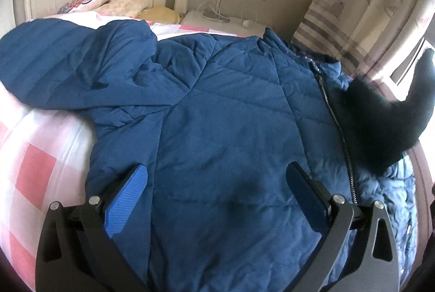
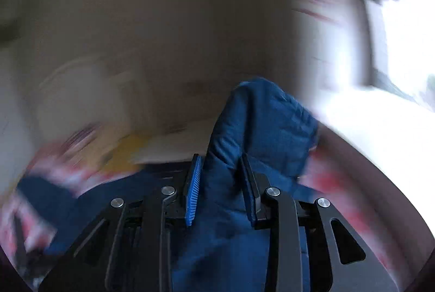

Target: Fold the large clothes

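Note:
A blue quilted jacket [image 1: 217, 115] lies spread on the bed, front up, its zipper [image 1: 337, 123] running down the right side. One sleeve [image 1: 68, 61] is thrown out to the upper left. My left gripper [image 1: 217, 175] hovers open just above the jacket's lower front, nothing between its blue pads. A dark blurred shape [image 1: 391, 118], which seems to be my other gripper, rises at the jacket's right edge. In the right wrist view my right gripper [image 2: 221, 164] is shut on a thick fold of the jacket [image 2: 261, 123], which stands up between the pads. That view is smeared by motion.
The bed has a pink and white checked sheet [image 1: 35, 164]. Pillows [image 1: 108, 1] lie at the headboard, and a white nightstand [image 1: 217, 20] with cables stands beyond. A curtain [image 1: 353, 6] and a bright window [image 2: 402, 47] are on the right.

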